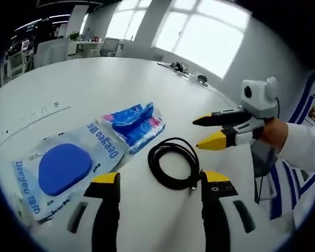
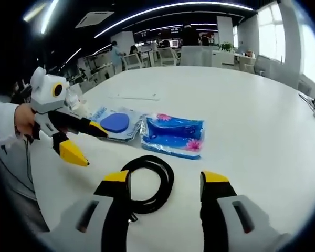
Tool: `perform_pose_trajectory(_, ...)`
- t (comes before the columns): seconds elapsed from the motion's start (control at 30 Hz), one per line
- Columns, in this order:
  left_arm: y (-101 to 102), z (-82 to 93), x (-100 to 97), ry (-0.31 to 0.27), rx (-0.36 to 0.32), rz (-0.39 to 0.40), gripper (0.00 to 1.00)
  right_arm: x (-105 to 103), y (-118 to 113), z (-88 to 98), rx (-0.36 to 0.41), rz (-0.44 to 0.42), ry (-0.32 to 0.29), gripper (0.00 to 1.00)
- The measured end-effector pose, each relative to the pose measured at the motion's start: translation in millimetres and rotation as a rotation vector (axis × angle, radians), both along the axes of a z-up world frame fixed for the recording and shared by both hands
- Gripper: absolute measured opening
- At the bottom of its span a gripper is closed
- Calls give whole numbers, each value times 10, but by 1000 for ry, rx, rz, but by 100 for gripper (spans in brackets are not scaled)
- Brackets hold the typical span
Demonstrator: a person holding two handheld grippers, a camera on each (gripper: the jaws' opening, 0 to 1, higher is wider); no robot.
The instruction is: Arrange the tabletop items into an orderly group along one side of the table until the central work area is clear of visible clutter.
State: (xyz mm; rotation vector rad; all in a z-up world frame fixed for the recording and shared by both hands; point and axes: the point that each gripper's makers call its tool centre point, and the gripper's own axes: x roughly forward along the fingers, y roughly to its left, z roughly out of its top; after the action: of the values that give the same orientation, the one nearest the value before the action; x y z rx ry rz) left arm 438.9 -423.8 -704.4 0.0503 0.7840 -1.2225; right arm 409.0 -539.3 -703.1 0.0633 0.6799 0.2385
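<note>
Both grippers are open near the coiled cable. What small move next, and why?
Probably ease the left gripper forward and down to straddle the black cable coil. Its jaws stand open with the coil lying loose just ahead between them, nearer the table edge than the blue tissue pack and the blue sponge packet, while the right gripper hangs open close by.

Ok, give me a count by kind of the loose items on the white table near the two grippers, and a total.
Coiled black cable: 1
Clear packet with blue disc: 1
Blue and pink wrapped packet: 1
Total: 3
Small dark things lie at the table's far edge, too small to tell, not counted.
</note>
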Motion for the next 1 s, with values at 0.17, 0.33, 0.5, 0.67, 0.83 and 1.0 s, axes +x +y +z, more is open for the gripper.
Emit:
perform_pose_trajectory(0.17, 95, 99, -33, -14, -20, -14, 70, -24, 48, 60, 0, 20, -6, 56)
perform_pose_trajectory(0.33, 241, 141, -56, -18, -26, -19, 71, -62, 102, 128, 7, 41, -16, 59)
perform_pose_trajectory(0.5, 447, 176, -60, -33, -21, -9, 75, -115, 162, 196, 17, 69, -31, 63)
perform_pose_trajectory(0.67, 618, 234, -55, -38, -36, 6, 79, -149, 192, 236, 7, 86, -34, 65)
perform_pose_trajectory(0.83, 789, 295, -39, -41, -48, 23, 80, -172, 214, 282, 10, 101, -45, 67)
perform_pose_trajectory(1.0, 986, 343, -15, -48, -51, 45, 80, -197, 233, 315, 10, 114, -49, 68)
